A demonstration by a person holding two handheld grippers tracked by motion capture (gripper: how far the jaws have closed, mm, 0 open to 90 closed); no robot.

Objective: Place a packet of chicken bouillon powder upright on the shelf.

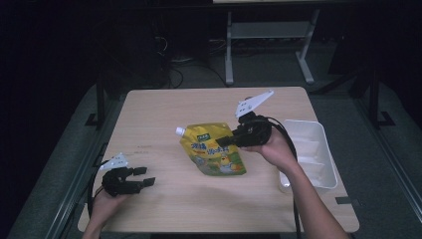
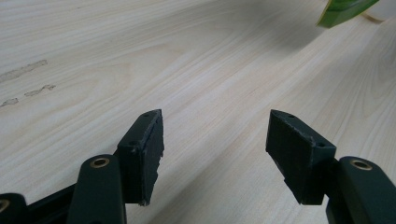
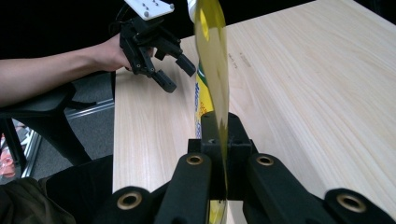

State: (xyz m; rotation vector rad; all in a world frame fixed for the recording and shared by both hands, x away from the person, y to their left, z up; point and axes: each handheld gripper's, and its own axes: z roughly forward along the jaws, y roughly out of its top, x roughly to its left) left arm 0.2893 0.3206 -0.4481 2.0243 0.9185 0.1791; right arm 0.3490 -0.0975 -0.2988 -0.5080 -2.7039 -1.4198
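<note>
Two claws here, doing very different jobs. Right claw [image 1: 226,140] is clamped on the side edge of a yellow spout pouch [image 1: 215,150], jaws pinched tight over the thin film, so the pouch hangs out in front of it over the bench [image 1: 164,107]. Left claw [image 1: 147,177] sits low, jaws spread wide, nothing between them, well off to the pouch's far side. I'd guess it's a lift or move; keep the pinch firm and bring it up level. Pouch label is unreadable, and the white tray [image 1: 323,149] behind the right claw looks empty but its near end is partly covered.
</note>
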